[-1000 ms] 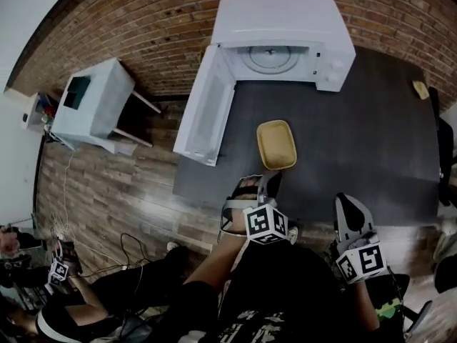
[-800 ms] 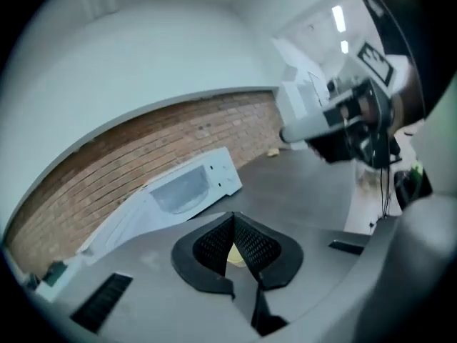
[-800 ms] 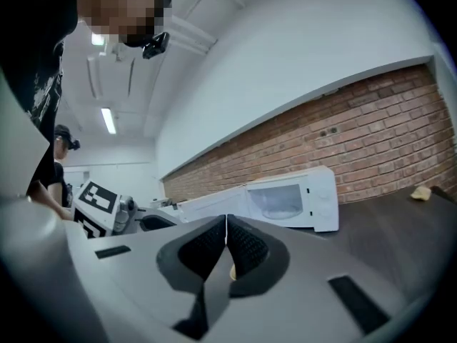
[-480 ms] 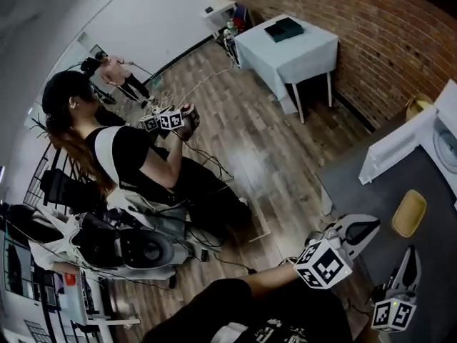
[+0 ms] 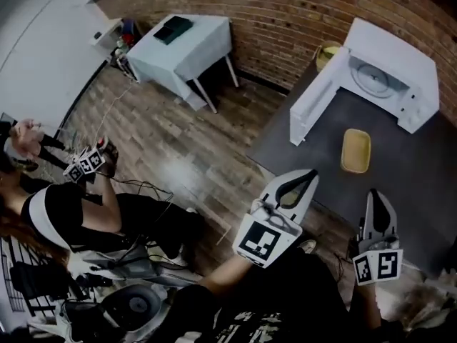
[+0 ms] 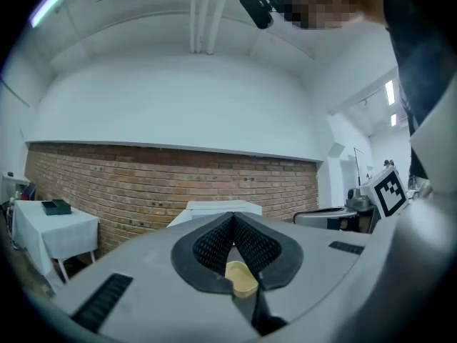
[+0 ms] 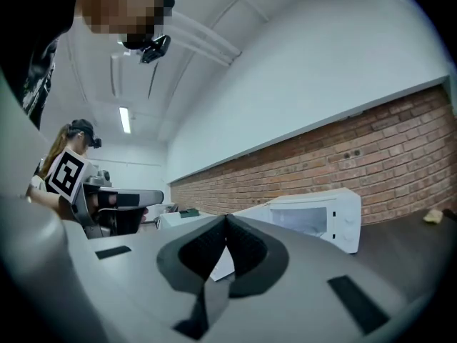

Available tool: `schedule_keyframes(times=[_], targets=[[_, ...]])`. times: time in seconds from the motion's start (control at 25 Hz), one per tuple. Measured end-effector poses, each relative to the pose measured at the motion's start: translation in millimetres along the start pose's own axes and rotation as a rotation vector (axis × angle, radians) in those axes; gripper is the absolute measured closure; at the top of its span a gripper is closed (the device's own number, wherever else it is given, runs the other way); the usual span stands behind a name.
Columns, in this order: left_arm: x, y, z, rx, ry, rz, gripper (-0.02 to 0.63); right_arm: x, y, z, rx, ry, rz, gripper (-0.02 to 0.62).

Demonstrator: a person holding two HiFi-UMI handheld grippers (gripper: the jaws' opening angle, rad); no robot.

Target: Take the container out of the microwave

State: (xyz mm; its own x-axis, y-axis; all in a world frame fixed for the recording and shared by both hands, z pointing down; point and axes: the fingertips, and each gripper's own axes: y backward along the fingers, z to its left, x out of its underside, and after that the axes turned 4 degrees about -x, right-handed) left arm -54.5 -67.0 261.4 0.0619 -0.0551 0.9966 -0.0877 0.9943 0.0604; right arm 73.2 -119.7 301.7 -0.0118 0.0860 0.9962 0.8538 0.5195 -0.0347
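Observation:
The yellow container (image 5: 355,151) lies on the dark table (image 5: 421,191), in front of the white microwave (image 5: 389,66), whose door (image 5: 314,106) hangs open. My left gripper (image 5: 313,173) is held over the table's near edge, short of the container, shut and empty. In the left gripper view the container (image 6: 241,277) shows far off below the closed left gripper (image 6: 233,216). My right gripper (image 5: 376,194) is beside it on the right, also shut with nothing held. The right gripper view shows the closed right gripper (image 7: 227,219) with the microwave (image 7: 314,216) beyond it.
A brick wall (image 5: 285,20) runs behind the microwave. A white side table (image 5: 187,45) carrying a dark flat item stands on the wooden floor at the left. Another person (image 5: 64,213) sits at far left with marker cubes in hand.
The head view has swung left and back. Both grippers have pulled away from the container and risen; the left one's jaws have gone from slightly apart to shut. The container stays on the table.

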Motion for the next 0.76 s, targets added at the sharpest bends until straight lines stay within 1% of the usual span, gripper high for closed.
schedule_keyframes(times=[0.08,0.16,0.28,0.44,0.6,0.76], targets=[[1.6,2.8,-7.4,0.048,-0.010,0.032,0.598,-3.8,10.4,4.2,0.042,0.009,0.011,0.532],[1.7,4.4,-16.6,0.098,-0.015,0.038,0.598,-6.4,22.4,8.0,0.089,0.012,0.016,0.532],[1.8,7.6,-29.7,0.159,0.022,0.039,0.598,-6.8,42.7,15.9,0.153,0.016,0.023,0.532],[0.7,15.3,-44.5,0.227,0.034,0.030,0.598,-5.5,62.2,27.0,0.217,0.021,0.023,0.532],[5.7,33.1,-49.9,0.265,0.055,0.045,0.598,-3.5,74.3,45.8,0.246,0.031,0.018,0.532],[6.9,44.1,-53.7,0.283,0.037,0.047,0.598,2.2,78.9,56.0,0.252,0.030,0.014,0.532]])
